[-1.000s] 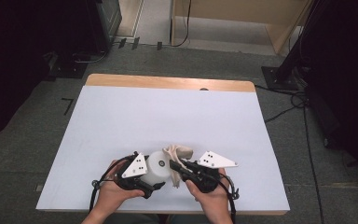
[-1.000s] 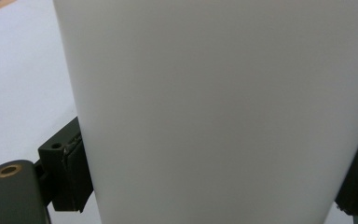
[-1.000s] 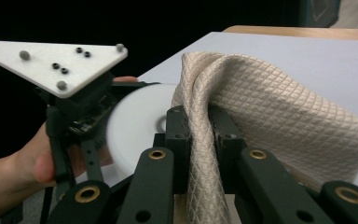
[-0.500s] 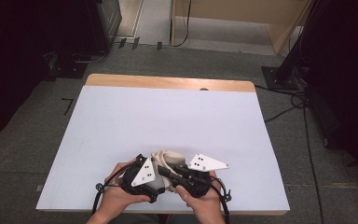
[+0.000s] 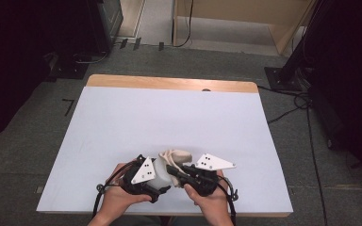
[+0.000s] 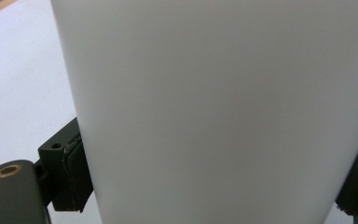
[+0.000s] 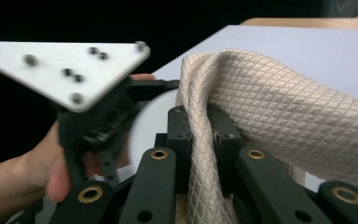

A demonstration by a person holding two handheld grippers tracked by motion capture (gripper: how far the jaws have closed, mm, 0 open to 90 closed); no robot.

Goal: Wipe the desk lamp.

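Observation:
Near the table's front edge, my left gripper (image 5: 152, 180) is shut on a plain white cup (image 5: 161, 170). In the left gripper view the cup (image 6: 223, 102) stands close up, wider at the top, with a black pad (image 6: 72, 175) pressed on each side. My right gripper (image 5: 173, 170) is shut on a beige quilted cloth (image 5: 174, 155). The right gripper view shows the cloth (image 7: 284, 107) pinched as a fold between the jaws of my right gripper (image 7: 200, 140) and draped to the right. The cloth lies against the cup (image 7: 144, 126), beside the left gripper (image 7: 98, 121).
The white table top (image 5: 169, 117) stretches away behind the grippers, with a wooden strip (image 5: 169, 84) along its far edge. Dark equipment and cables (image 5: 301, 101) stand on the grey floor around the table.
The two grippers have shifted only slightly against each other near the front edge. The cup stays in the left jaws and the cloth in the right jaws.

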